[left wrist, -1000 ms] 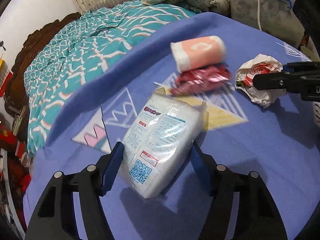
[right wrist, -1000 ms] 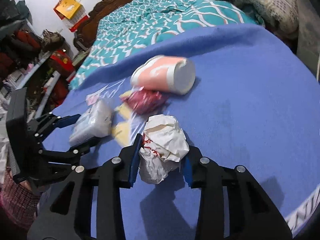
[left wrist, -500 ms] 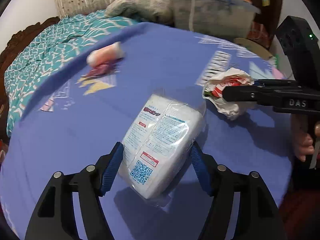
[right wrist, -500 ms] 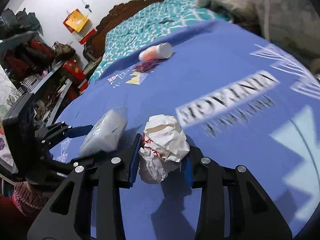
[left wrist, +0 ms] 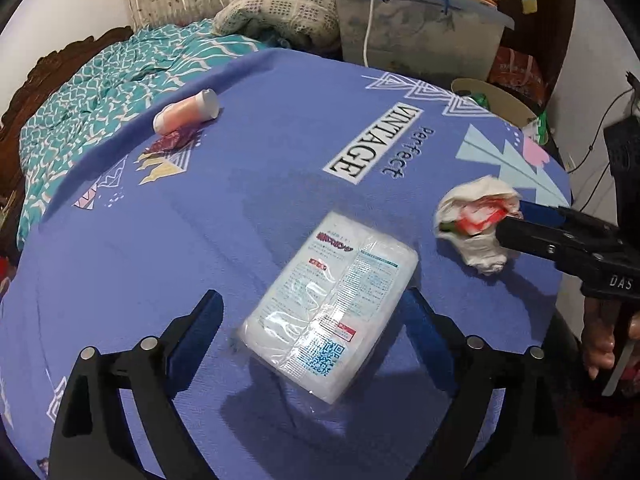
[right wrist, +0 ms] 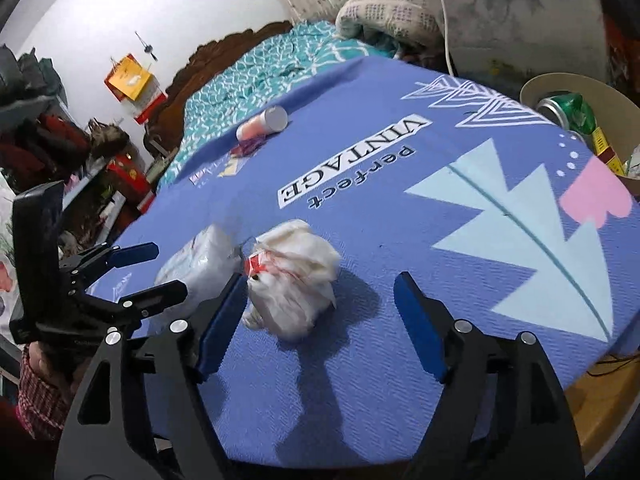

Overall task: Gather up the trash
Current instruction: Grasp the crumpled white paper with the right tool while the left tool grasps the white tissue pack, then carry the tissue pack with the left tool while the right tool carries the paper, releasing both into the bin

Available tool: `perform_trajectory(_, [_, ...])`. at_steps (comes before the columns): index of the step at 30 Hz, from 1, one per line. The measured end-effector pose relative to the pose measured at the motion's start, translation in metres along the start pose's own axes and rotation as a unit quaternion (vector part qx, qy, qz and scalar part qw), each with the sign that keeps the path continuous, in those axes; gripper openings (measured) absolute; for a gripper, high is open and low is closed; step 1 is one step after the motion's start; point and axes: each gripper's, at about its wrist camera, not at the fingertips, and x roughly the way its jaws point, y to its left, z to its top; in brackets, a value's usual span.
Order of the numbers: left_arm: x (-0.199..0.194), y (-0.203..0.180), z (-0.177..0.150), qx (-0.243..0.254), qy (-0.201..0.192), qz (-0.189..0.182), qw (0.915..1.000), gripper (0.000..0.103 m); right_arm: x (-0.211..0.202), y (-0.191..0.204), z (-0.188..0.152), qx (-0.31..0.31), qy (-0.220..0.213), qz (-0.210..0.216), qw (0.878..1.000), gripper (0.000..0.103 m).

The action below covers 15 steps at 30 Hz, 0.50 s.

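- My left gripper [left wrist: 310, 320] has its jaws opening; the white plastic-wrapped packet [left wrist: 332, 312] lies between the blue pads with a clear gap on the left side, so I am not squeezing it.
- My right gripper [right wrist: 320, 320] also has its jaws opening; the crumpled white wrapper [right wrist: 294, 276] with red print sits between them near the left pad, well clear of the right one.
- In the left wrist view the packet shows its printed label and a blue square code, and the crumpled wrapper [left wrist: 478, 226] sits at three o'clock from it against my right gripper's [left wrist: 532, 224] fingers.
- In the right wrist view the packet [right wrist: 196, 264] shows only as a pale blurred bundle at nine o'clock from the wrapper, between my left gripper's [right wrist: 160, 272] fingers.
- Both pieces are over the purple blanket [left wrist: 260, 184], printed "perfect VINTAGE".
- Far off at eleven o'clock in both views, a pink and white tube [left wrist: 186, 112] lies on its side, touching a dark red foil wrapper [left wrist: 172, 142].
- Only the right wrist view looks into the round bin [right wrist: 576, 84] at one o'clock, with a green can [right wrist: 568, 110] inside.
- Only the right wrist view shows a yellow and red paper bag [right wrist: 130, 78] hanging on the wall at ten o'clock.
- Both views show a grey lidded storage tub [left wrist: 420, 20] at the top.
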Motion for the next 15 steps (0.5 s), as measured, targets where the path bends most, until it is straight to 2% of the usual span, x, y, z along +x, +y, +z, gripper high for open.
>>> perform_trajectory(2, [-0.001,0.000,0.001,0.010,0.000,0.002,0.9999,0.093,0.001,0.002,0.000,-0.004,0.001,0.004,1.000,0.077])
perform_trajectory(5, [0.010,-0.003,-0.001,0.032,0.020,0.005,0.9993,0.093,0.009,0.007,-0.005,-0.016,0.011,0.004,1.000,0.078])
perform_trajectory(7, [0.018,-0.004,-0.003,0.041,0.034,0.009,0.9986,0.092,0.015,0.014,-0.006,-0.028,0.014,0.007,0.999,0.066])
perform_trajectory(8, [0.020,-0.006,-0.005,0.045,0.036,0.010,0.9983,0.085,0.018,0.018,-0.007,-0.033,0.017,0.010,0.999,0.048])
perform_trajectory(9, [0.020,-0.007,-0.008,0.052,0.032,0.008,0.9981,0.080,0.022,0.020,-0.009,-0.040,0.024,0.015,0.999,0.036])
perform_trajectory(11, [0.017,-0.007,-0.010,0.055,0.020,-0.002,0.9983,0.071,0.023,0.026,-0.011,-0.046,0.023,0.030,0.998,0.032])
perform_trajectory(13, [0.016,-0.008,-0.006,0.053,0.018,-0.006,0.9984,0.070,0.021,0.029,-0.009,-0.059,0.007,0.007,0.998,0.030])
perform_trajectory(15, [0.016,-0.011,0.006,0.051,0.010,-0.013,0.9986,0.069,0.015,0.017,0.000,-0.037,-0.012,-0.005,0.999,0.030])
